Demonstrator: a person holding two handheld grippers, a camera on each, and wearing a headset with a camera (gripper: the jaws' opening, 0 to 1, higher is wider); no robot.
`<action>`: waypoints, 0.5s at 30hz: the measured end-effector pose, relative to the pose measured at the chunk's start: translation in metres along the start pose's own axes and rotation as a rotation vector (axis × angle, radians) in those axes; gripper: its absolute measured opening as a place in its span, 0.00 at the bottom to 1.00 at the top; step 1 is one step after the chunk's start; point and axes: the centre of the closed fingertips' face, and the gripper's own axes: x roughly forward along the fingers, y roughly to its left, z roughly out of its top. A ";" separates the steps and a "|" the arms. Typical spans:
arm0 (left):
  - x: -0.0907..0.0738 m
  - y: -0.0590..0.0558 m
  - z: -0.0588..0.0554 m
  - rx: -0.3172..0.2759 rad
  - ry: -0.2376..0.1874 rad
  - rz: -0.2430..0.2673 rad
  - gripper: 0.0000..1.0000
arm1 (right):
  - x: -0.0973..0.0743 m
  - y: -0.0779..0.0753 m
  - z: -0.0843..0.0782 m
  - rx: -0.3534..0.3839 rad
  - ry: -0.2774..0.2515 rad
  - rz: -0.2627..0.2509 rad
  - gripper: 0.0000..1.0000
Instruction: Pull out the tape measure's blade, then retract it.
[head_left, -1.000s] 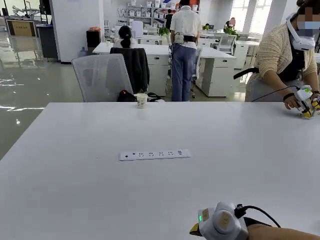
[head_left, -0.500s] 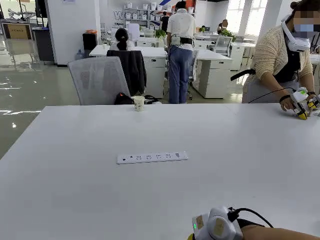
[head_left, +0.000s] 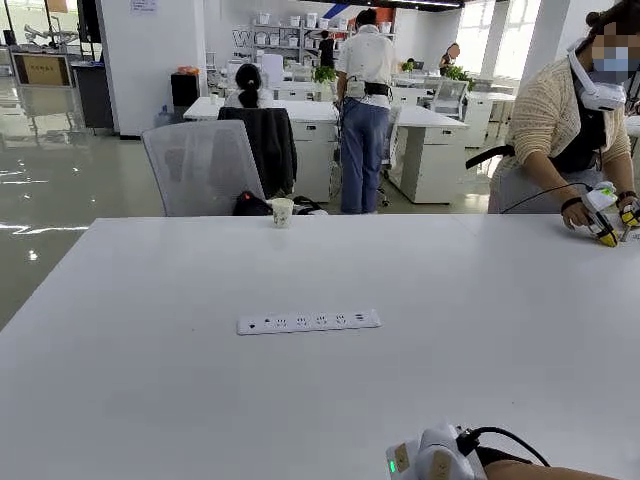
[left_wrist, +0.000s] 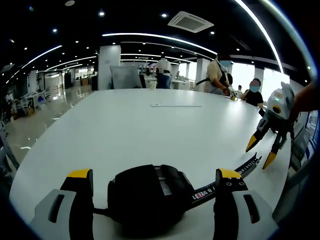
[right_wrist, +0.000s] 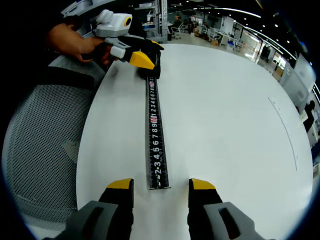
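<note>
The black tape measure (left_wrist: 150, 197) sits on the white table (left_wrist: 125, 130) between the jaws of my left gripper (left_wrist: 154, 176), which is shut on its case. Its blade (left_wrist: 235, 176) runs out to the right across the table. In the right gripper view the blade (right_wrist: 155, 135) lies flat, stretching from the case (right_wrist: 152, 62) to its end hook just ahead of my right gripper (right_wrist: 161, 184). That gripper is open, with the hook lying loose in front of its gap. A gripper (head_left: 435, 462) shows at the bottom of the head view.
A white power strip (head_left: 308, 322) lies mid-table and a paper cup (head_left: 283, 211) stands at the far edge. Another person with grippers (head_left: 603, 215) works at the far right corner. A mesh chair (right_wrist: 40, 140) sits beside the table's near edge.
</note>
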 end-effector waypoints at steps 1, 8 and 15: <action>0.000 0.000 0.000 0.000 0.001 0.000 0.99 | 0.000 -0.001 0.000 0.001 0.000 -0.001 0.39; 0.000 0.002 0.000 -0.003 0.000 0.002 0.99 | -0.001 0.001 0.000 0.010 0.003 0.012 0.24; -0.001 0.002 0.000 -0.007 0.000 0.004 0.99 | 0.003 0.003 -0.004 -0.029 0.019 0.021 0.21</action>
